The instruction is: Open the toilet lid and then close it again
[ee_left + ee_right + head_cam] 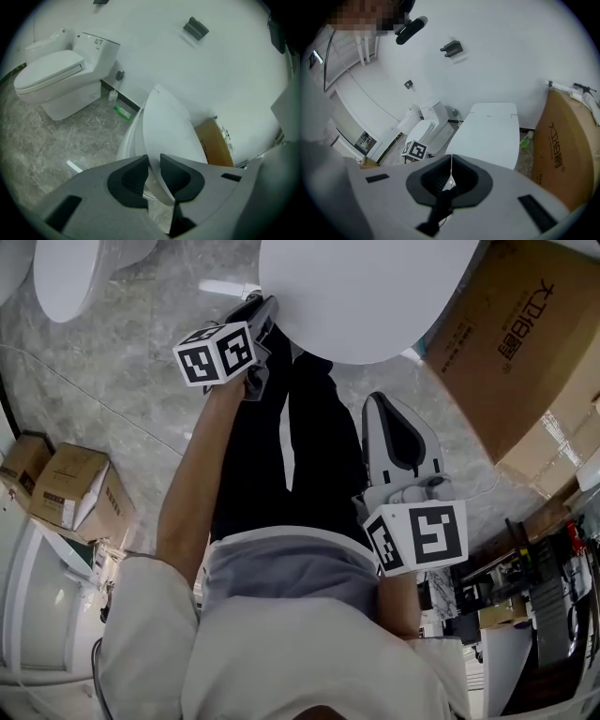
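The white toilet lid [169, 129] stands tilted up off the bowl's rim [127, 140], its front edge between the pads of my left gripper [154, 160], which is shut on it. In the head view the lid [366, 287] fills the top centre and the left gripper [266, 307] meets its near left edge. My right gripper [375, 399] hangs lower right, apart from the lid, beside the person's dark trouser leg. Its jaws [451, 161] are shut with nothing between them, and the lid [492, 133] lies just beyond them.
A second toilet [51, 77] stands to the left on the grey marble floor. A large cardboard box [525, 334] leans right of the toilet. A green bottle [123, 111] lies by the wall. Small cartons [70, 488] sit at the left.
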Demonstrator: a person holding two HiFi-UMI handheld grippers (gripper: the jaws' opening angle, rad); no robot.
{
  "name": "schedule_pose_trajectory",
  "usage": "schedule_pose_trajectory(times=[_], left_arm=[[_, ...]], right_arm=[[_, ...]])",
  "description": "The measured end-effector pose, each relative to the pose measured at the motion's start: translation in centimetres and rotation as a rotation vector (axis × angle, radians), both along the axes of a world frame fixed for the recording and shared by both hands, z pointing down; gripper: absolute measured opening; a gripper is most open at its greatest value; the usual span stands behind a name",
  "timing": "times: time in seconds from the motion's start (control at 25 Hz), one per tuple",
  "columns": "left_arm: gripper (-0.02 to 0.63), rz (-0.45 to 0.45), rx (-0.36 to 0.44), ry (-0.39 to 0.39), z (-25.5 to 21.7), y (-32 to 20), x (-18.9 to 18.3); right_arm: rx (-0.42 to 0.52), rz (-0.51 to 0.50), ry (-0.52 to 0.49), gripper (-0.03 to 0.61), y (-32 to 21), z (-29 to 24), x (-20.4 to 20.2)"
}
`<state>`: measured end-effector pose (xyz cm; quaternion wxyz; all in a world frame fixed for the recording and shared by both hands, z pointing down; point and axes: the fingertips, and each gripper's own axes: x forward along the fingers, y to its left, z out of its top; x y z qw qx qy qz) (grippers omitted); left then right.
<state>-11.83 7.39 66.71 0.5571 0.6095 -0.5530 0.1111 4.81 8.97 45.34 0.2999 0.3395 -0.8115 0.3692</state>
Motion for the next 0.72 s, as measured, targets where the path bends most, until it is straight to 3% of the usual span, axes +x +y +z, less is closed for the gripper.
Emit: schedule_pose_trajectory(times=[0.72], left_arm=[[0.072,0.011,-0.029,0.025,-3.9,-0.9,-0.1]], right_arm=[[0.079,-0.023,0.009,0.011,-1.9,-5.1,0.3]])
